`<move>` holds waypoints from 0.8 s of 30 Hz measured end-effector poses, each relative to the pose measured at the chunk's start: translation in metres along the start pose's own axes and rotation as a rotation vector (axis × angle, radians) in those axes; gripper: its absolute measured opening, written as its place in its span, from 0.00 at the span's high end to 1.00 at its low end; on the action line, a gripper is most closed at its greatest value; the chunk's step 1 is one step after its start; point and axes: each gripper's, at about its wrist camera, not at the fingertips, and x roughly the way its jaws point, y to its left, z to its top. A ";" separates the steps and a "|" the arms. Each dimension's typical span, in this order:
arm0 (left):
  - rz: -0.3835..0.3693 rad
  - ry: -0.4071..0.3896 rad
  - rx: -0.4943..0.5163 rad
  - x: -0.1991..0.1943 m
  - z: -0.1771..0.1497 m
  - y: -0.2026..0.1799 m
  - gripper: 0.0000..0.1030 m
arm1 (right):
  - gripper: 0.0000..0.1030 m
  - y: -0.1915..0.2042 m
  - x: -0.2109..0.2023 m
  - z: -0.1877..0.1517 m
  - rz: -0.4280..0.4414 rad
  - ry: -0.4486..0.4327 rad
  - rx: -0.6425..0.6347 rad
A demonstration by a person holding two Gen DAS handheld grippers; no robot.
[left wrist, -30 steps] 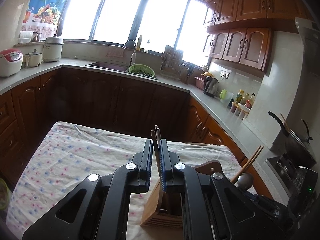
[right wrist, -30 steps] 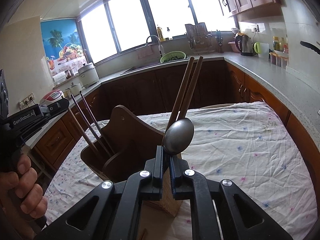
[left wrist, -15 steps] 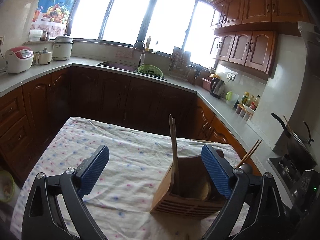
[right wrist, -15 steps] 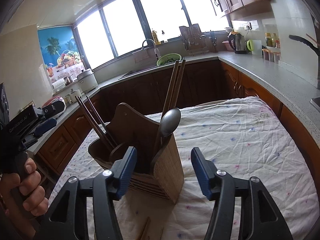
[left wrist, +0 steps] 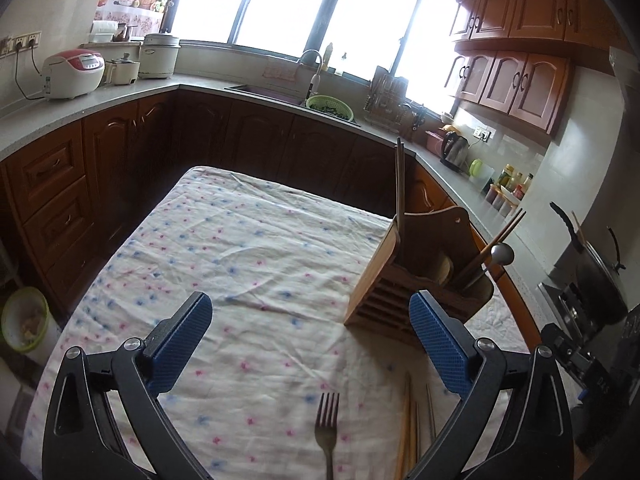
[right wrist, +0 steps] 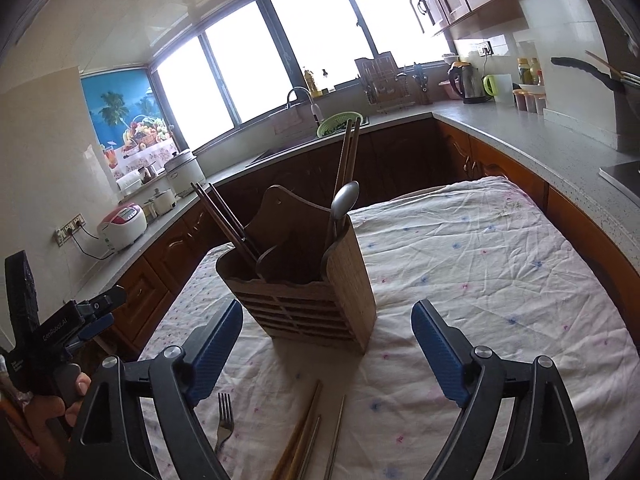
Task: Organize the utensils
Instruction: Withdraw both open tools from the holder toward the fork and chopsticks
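A wooden utensil holder (left wrist: 416, 280) (right wrist: 308, 280) stands on the flowered tablecloth (left wrist: 248, 248). It holds dark chopsticks (right wrist: 224, 220) on one side, lighter chopsticks (right wrist: 347, 156) and a metal spoon (right wrist: 345, 202) on the other. A fork (left wrist: 326, 428) (right wrist: 223, 420), wooden chopsticks (right wrist: 300, 436) and metal chopsticks (right wrist: 336, 436) lie on the cloth in front of the holder. My left gripper (left wrist: 312, 348) is open and empty, back from the holder. My right gripper (right wrist: 328, 344) is open and empty, just in front of the holder.
Counters wrap around the table, with a rice cooker (left wrist: 74, 74), a sink with a green colander (left wrist: 330, 106), a kettle (left wrist: 454, 152) and a stove with a pan (left wrist: 592, 272). A bin (left wrist: 24, 320) stands on the floor at the left.
Both grippers opened, letting go of the chopsticks and the spoon, which now stand in the holder. Both grippers pulled back, so the fork and loose chopsticks on the cloth came into view.
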 end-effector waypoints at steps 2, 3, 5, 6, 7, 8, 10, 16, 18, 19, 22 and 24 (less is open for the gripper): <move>0.008 0.004 0.001 -0.010 -0.011 0.004 0.02 | 0.12 0.001 -0.009 -0.005 0.005 -0.006 0.007; 0.010 0.010 -0.002 -0.014 -0.016 0.006 0.02 | 0.12 0.002 -0.013 -0.008 0.009 -0.009 0.010; 0.010 0.025 -0.011 -0.021 -0.025 0.010 0.02 | 0.12 0.006 -0.022 -0.013 0.015 -0.014 0.011; 0.008 0.030 -0.013 -0.024 -0.029 0.012 0.02 | 0.12 0.008 -0.027 -0.015 0.018 -0.016 0.011; 0.010 0.032 -0.015 -0.028 -0.032 0.013 0.02 | 0.12 0.009 -0.031 -0.017 0.022 -0.017 0.012; 0.013 0.031 -0.015 -0.032 -0.036 0.015 0.02 | 0.12 0.011 -0.034 -0.020 0.027 -0.018 0.011; 0.014 0.031 -0.015 -0.038 -0.042 0.015 0.02 | 0.12 0.014 -0.041 -0.023 0.029 -0.027 0.006; 0.007 0.039 -0.006 -0.053 -0.059 0.018 0.02 | 0.12 0.017 -0.056 -0.035 0.037 -0.054 0.020; 0.008 0.045 -0.005 -0.057 -0.063 0.019 0.02 | 0.12 0.016 -0.060 -0.037 0.043 -0.049 0.029; 0.005 0.049 -0.007 -0.059 -0.065 0.019 0.02 | 0.12 0.016 -0.062 -0.038 0.046 -0.048 0.034; 0.001 0.052 -0.002 -0.065 -0.071 0.018 0.02 | 0.12 0.017 -0.069 -0.042 0.042 -0.053 0.033; 0.002 0.051 0.008 -0.069 -0.075 0.017 0.02 | 0.12 0.018 -0.074 -0.046 0.041 -0.054 0.029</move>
